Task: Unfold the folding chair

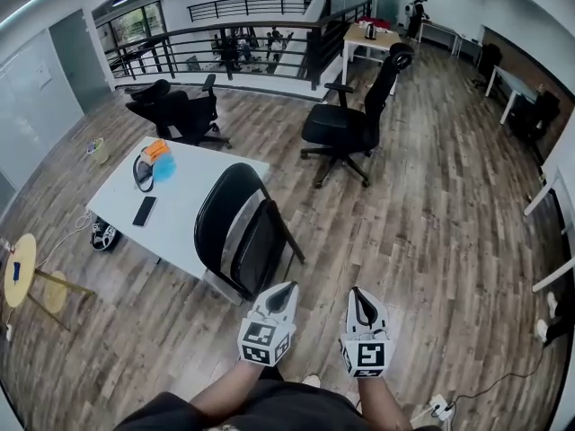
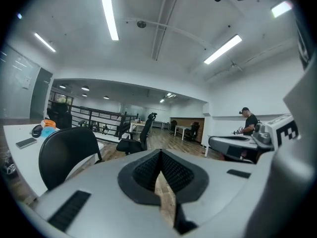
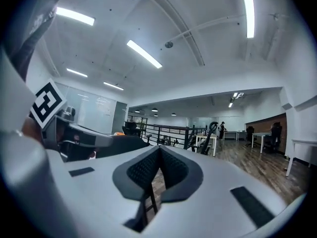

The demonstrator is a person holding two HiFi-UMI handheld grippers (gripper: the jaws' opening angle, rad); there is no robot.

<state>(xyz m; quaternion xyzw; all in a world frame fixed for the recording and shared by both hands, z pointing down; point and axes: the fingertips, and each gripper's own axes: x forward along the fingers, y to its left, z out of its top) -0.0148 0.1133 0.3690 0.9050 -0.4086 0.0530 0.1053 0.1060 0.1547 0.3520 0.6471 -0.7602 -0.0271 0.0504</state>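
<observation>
The black folding chair (image 1: 238, 232) stands on the wood floor against the near corner of a white table (image 1: 193, 200), its round back up and its seat sloping steeply. My left gripper (image 1: 286, 287) hangs just right of the chair's near legs, jaws shut and empty. My right gripper (image 1: 358, 292) is beside it, also shut with nothing in it. The left gripper view shows my left gripper (image 2: 159, 155) closed, with the chair back (image 2: 67, 152) off to its left. In the right gripper view my right gripper (image 3: 159, 152) is closed, with a thin chair leg (image 3: 148, 202) showing behind it.
On the white table lie a phone (image 1: 144, 211), headphones and an orange and blue thing. Black office chairs (image 1: 346, 119) (image 1: 175, 110) stand further off, before a railing (image 1: 252, 48). A small round yellow table (image 1: 18, 268) is at the left; a power strip (image 1: 440, 409) lies bottom right.
</observation>
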